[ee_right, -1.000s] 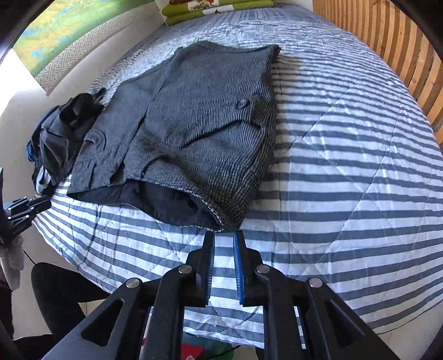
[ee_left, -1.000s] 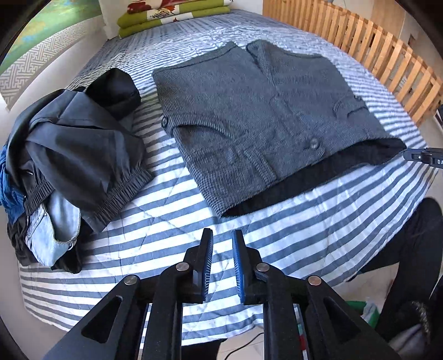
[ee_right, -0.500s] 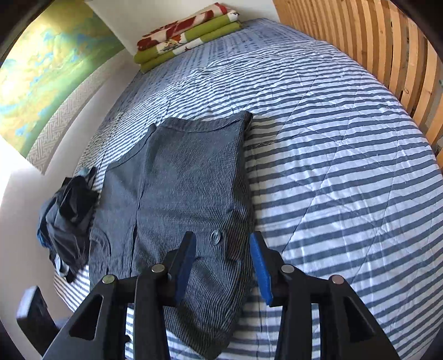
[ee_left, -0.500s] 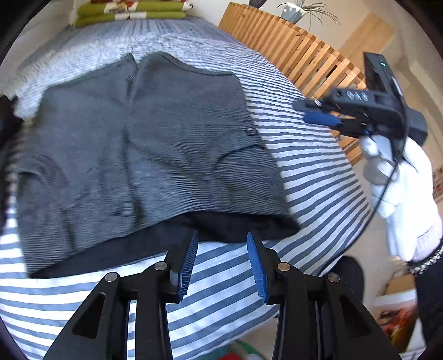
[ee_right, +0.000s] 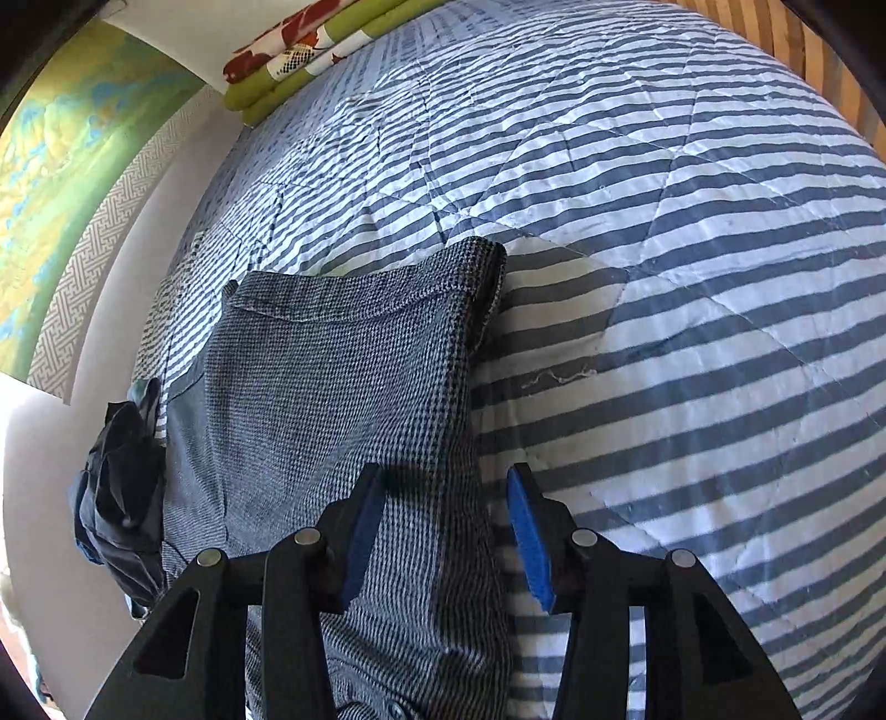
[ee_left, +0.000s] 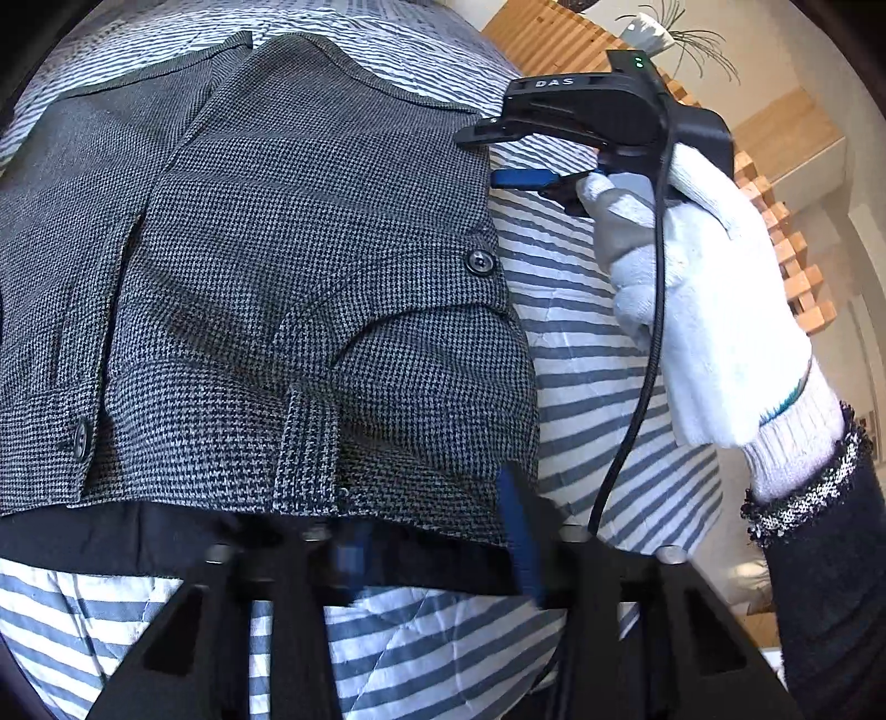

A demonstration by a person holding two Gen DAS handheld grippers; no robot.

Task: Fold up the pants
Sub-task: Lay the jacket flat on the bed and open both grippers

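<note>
Pants (ee_left: 288, 266) are lying flat on the striped bed (ee_right: 692, 288), grey houndstooth, waistband and dark lining toward us at 6 o'clock in the left wrist view. We've got the left gripper (ee_left: 437, 531) spread wide right at the waistband corner, one blue pad at 5 o'clock against the fabric edge, the other blurred behind the dark lining, so nothing is pinched that we can see. The right gripper (ee_right: 443, 531) is also spread apart, straddling the right-hand edge of the pants, not clamped on it. From the left view it shows at 1 o'clock, held by a white-gloved hand (ee_left: 714, 288). Pile of dark clothes (ee_right: 122, 493) sits at 8 o'clock by the bed edge, and folded green bedding (ee_right: 310, 50) at 11 o'clock.
</note>
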